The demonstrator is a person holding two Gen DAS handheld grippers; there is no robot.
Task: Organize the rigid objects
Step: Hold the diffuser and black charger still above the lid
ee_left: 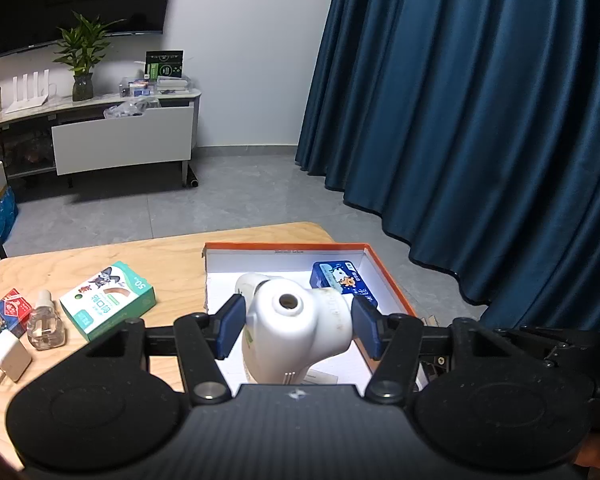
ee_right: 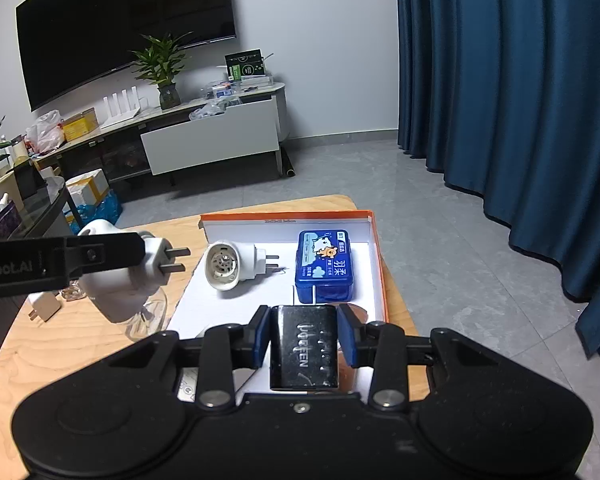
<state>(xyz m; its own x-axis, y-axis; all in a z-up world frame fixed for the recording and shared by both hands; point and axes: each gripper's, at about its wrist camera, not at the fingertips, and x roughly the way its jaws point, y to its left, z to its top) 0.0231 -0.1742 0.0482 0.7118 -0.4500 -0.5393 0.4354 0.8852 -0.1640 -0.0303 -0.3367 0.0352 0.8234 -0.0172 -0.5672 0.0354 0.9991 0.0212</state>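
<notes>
My left gripper is shut on a white plug-in vaporizer and holds it above the near left part of the orange-rimmed white box. The right wrist view shows this vaporizer with its prongs pointing right, left of the box. My right gripper is shut on a black UGREEN charger over the box's near edge. Inside the box lie a second white vaporizer and a blue tin, which also shows in the left wrist view.
On the wooden table left of the box lie a green carton, a small clear bottle, a white wall charger and a red-blue packet. Blue curtains hang to the right. A TV stand is far behind.
</notes>
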